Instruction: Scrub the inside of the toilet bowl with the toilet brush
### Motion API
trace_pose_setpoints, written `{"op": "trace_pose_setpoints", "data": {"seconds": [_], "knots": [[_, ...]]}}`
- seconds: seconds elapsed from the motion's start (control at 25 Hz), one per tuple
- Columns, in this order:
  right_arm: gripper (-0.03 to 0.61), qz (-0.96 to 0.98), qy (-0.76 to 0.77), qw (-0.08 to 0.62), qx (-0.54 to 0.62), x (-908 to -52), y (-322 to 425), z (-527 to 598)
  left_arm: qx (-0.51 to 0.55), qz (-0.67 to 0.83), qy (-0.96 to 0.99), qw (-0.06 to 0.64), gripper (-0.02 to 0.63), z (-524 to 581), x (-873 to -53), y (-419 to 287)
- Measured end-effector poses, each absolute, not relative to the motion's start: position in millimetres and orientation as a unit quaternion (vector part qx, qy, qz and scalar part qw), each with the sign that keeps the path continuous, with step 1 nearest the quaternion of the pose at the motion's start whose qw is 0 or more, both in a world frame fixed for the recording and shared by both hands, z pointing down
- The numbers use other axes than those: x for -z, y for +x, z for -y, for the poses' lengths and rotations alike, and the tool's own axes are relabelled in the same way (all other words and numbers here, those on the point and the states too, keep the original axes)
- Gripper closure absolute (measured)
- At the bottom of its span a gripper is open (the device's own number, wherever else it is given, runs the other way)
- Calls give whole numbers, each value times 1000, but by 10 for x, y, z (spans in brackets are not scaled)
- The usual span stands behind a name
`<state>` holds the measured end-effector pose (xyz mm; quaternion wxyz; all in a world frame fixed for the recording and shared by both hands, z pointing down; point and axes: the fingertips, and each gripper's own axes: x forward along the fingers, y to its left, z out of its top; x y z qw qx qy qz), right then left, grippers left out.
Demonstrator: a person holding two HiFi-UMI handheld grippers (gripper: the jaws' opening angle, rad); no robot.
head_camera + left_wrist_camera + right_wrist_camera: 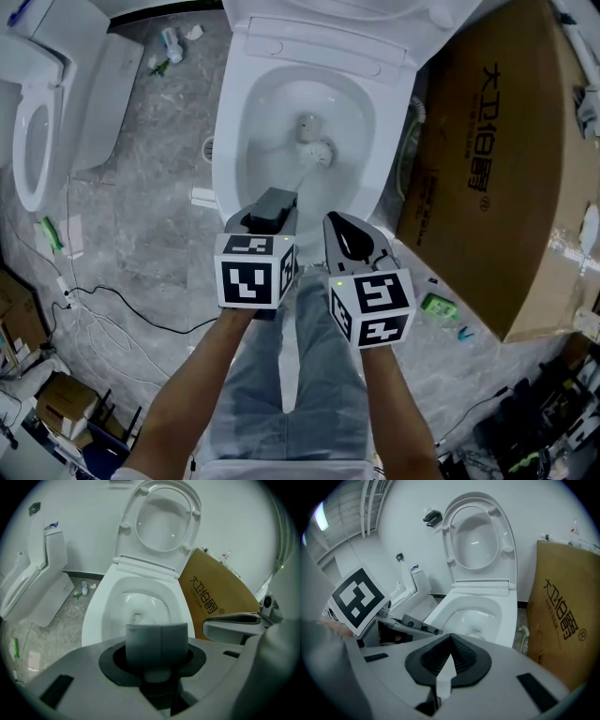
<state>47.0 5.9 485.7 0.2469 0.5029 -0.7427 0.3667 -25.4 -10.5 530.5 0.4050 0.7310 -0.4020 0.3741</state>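
My left hand-held gripper (270,208) is clamped on the grey handle end of the toilet brush (316,150); the brush head sits low inside the toilet bowl (232,122); my right hand-held gripper (349,236) hovers just beside the left, jaws pressed together on nothing; a cardboard box (497,159) stands right of the bowl.

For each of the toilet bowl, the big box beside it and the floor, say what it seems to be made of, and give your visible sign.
Toilet bowl: probably glazed ceramic; white, smooth, with glossy highlights.
Box: cardboard by the look; matt brown with dark print.
Floor: grey stone or stone-look tile, with pale veining; which of the two cannot be told.
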Motion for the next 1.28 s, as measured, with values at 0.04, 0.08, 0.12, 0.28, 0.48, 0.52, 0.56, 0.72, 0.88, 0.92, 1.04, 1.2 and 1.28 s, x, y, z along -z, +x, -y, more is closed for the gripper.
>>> {"op": "trace_pose_setpoints", "data": {"seconds": [0.04,0.08,0.12,0.28,0.48,0.52,0.56,0.72,0.88,0.92,1.04,1.2,1.28], "knots": [[577,743,502,247,-367,-4862,478,-45,-373,403,731,406,457,128,-5308,-236],[577,743,502,247,-367,-4870,487,-31,-371,404,731,406,457,152,-5311,-215],[577,744,501,247,-367,-4876,496,-17,-370,405,731,406,457,177,-5315,-194],[577,746,498,248,-366,-4896,517,34,-366,408,732,405,457,289,-5328,-136],[577,746,496,252,-367,-4914,554,79,-359,413,732,405,457,425,-5327,-85],[577,746,496,252,-367,-4918,564,87,-358,415,732,405,457,449,-5329,-78],[577,746,495,253,-367,-4921,571,95,-357,416,731,405,457,474,-5330,-71],[577,746,494,255,-368,-4941,607,127,-353,421,731,405,457,574,-5340,-46],[577,746,491,256,-369,-4966,620,171,-349,429,728,405,457,680,-5356,-64],[577,747,491,256,-369,-4969,619,183,-349,432,727,404,457,701,-5358,-74],[577,749,490,252,-366,-4970,606,231,-348,438,724,403,457,752,-5368,-120],[577,754,492,244,-360,-4935,566,332,-352,445,718,403,457,767,-5403,-202],[577,756,494,240,-357,-4920,540,387,-361,445,714,403,457,727,-5452,-245]]}}
